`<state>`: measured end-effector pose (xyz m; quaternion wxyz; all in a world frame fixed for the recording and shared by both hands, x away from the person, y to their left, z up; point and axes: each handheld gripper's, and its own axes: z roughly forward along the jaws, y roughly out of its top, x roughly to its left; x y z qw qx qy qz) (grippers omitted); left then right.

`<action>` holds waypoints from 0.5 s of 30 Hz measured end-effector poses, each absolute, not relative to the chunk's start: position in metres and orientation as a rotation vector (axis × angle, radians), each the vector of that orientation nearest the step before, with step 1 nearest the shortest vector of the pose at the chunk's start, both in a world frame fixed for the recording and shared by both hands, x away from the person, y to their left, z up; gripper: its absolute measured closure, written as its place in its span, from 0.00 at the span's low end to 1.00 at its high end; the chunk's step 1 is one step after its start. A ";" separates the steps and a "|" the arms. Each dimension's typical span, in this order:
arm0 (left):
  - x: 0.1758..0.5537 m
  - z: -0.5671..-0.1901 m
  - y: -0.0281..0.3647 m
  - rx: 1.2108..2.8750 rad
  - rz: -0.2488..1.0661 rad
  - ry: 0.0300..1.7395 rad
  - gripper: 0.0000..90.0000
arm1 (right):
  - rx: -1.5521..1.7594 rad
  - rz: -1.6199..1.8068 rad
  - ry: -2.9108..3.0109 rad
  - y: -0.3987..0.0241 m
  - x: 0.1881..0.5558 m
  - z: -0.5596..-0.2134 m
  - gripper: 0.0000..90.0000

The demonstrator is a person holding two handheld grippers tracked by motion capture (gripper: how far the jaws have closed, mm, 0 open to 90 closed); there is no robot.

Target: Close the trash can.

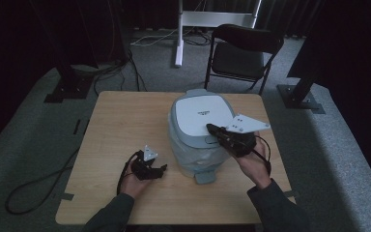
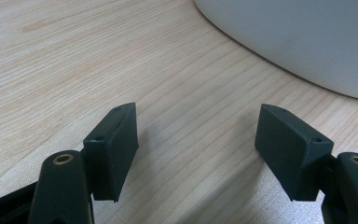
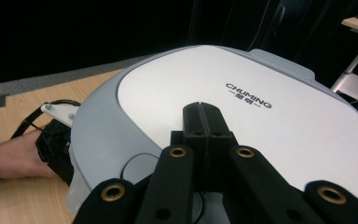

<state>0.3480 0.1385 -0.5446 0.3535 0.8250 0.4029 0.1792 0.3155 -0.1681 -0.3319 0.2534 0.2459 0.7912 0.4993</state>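
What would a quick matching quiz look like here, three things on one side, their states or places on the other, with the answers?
Things:
1. left gripper
2. right gripper
3. chair

States or places:
A. jaws shut, over the bin lid
B. on the carpet beyond the table
C. jaws open, nothing between them

Pairs: 1-C, 2-A, 3-B

dark sleeves [image 1: 275, 205], black gripper [image 1: 211, 129], grey plate [image 1: 247, 124]

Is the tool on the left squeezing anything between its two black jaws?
No. The left tool has its jaws wide apart, with bare wooden table between them.
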 end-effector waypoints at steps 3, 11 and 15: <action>0.348 -0.545 0.139 2.135 0.463 1.041 0.33 | 0.661 1.332 2.146 -0.169 0.319 -0.328 1.00; 0.348 -0.545 0.138 2.135 0.462 1.040 0.33 | 0.807 1.325 1.993 -0.202 0.335 -0.320 1.00; 0.348 -0.545 0.138 2.134 0.462 1.041 0.33 | 0.883 1.313 1.942 -0.219 0.343 -0.322 1.00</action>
